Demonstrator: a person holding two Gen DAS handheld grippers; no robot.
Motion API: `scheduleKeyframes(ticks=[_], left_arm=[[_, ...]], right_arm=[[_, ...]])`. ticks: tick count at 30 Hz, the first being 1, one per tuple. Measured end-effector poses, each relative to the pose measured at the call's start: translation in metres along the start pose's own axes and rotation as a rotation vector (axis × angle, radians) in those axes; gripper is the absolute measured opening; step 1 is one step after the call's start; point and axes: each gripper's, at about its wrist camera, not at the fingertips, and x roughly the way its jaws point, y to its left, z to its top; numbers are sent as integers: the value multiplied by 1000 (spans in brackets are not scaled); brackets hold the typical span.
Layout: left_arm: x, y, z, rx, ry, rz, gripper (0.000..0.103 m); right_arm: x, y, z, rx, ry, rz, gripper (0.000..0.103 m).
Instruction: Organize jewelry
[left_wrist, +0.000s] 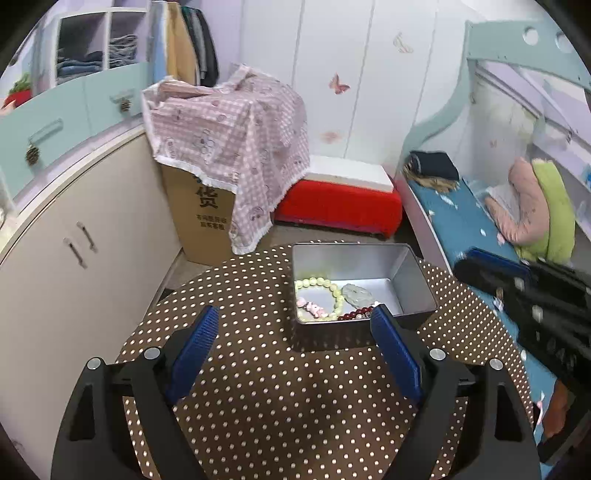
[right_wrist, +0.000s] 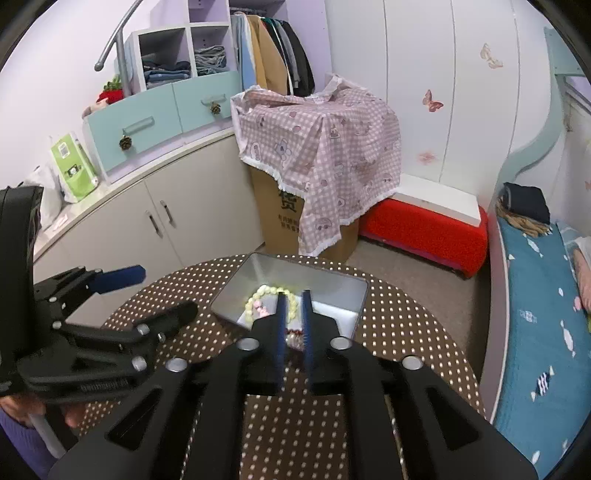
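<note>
Bracelets (left_wrist: 319, 295) in tin (left_wrist: 413, 273); left tool (left_wrist: 295, 325) spread, right tool (right_wrist: 294, 295) nearly pressed together, empty.

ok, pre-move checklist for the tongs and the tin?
1. Left tongs open, holding nothing: ok.
2. Right tongs nearly shut; whether they grip anything: cannot tell.
3. Tin open, upright on the table: ok.
4. Green bracelet, red beads and pale pendant inside the tin: ok.
5. Table around the tin free of stray jewelry: ok in the part shown.
</note>
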Motion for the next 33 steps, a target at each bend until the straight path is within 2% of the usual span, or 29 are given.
scheduleKeyframes(ticks=[1,9,11,17,20,30,33], left_arm=[[-7,2,-2,-13,-16,12,82],[-71,8,-18,-73,-109,7,83],[-87,6,-23,-72,-129,2,83],[-134,-11,-37,-44,-187,-25,83],[-153,-20,-44,-17,-214,-24,83],[-213,-41,-63,21,-340,2,86],[-225,-44,-67,21,-366,-1,86]], right_arm=[[-8,3,-3,0,-18,-14,67],[-76,31,-26,-19,-95,-9,67],[-94,38,-30,-16,-126,-17,71],[-147,61,-42,-18,-200,-52,77],[-172,69,-50,-21,-243,-97,79],[-229,86,-65,-43,-326,-157,81],[-244,89,-69,-38,-353,-151,83]])
